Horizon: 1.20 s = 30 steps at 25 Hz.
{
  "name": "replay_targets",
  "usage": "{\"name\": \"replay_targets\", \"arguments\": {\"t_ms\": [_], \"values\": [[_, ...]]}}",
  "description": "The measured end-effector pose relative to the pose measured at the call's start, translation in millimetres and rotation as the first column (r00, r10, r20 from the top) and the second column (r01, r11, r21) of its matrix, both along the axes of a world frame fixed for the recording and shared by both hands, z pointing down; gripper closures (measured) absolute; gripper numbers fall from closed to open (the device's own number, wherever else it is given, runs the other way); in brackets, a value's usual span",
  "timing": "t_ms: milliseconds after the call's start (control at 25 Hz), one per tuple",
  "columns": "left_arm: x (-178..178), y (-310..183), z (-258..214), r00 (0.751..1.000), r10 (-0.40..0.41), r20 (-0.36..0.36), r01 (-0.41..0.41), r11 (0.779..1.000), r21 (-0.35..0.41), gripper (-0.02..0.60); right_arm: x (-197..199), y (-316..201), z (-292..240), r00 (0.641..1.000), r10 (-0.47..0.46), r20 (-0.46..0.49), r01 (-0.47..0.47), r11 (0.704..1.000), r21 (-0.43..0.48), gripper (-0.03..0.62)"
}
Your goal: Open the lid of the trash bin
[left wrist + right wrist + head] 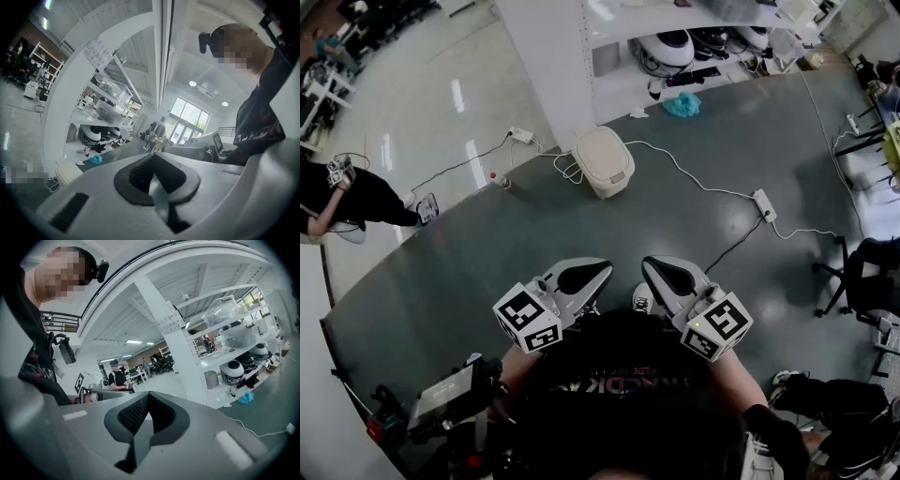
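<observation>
While the closed bin [603, 161] stands well ahead, the left gripper [583, 277] and right gripper [669, 276] sit side by side, jaws pressed together, empty.

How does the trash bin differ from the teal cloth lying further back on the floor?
The trash bin is cream-white; the cloth is teal. The bin is a rigid rounded box, lid shut; the cloth is a crumpled heap. The bin looks larger and sits by the pillar; the cloth lies farther off, by the shelf. Both rest on the dark grey floor.
</observation>
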<state>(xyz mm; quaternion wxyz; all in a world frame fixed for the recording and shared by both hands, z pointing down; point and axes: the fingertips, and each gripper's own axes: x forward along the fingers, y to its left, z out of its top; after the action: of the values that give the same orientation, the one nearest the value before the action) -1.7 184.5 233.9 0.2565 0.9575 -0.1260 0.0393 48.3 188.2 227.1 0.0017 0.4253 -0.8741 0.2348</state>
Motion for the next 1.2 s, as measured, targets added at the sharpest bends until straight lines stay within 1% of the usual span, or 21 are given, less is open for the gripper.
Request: {"name": "replay_targets", "arguments": {"t_ms": [320,520,720,960,1200], "values": [[-4.6,2.1,2.4,1.0,-0.006,-0.006,0.006,1.0,0.0,0.577,-3.4,1.3,3.6,1.0,0.001,0.0,-0.001,1.0,0.001,0.588],[-6.6,2.7,2.9,1.0,-0.008,-0.005,0.008,1.0,0.003,0.578,-5.7,2.0,-2.7,1.0,-0.009,-0.002,0.009,0.999,0.036,0.586],[-10.1,1.1,4.3,1.0,-0.018,-0.009,0.018,1.0,0.005,0.577,-4.0,-2.4,0.6,1.0,0.001,-0.009,0.0,0.999,0.035,0.586],[-20.5,-9.7,3.1,0.998,-0.068,-0.001,0.068,0.998,0.018,0.577,0.9,-13.9,2.4,1.0,0.012,0.015,-0.013,1.0,0.021,0.586],[-32.1,-13.1,6.3,0.991,-0.135,0.019,0.135,0.991,0.011,0.577,0.8,-27.3,6.5,1.0,-0.01,0.006,0.01,1.0,0.016,0.586]]}}
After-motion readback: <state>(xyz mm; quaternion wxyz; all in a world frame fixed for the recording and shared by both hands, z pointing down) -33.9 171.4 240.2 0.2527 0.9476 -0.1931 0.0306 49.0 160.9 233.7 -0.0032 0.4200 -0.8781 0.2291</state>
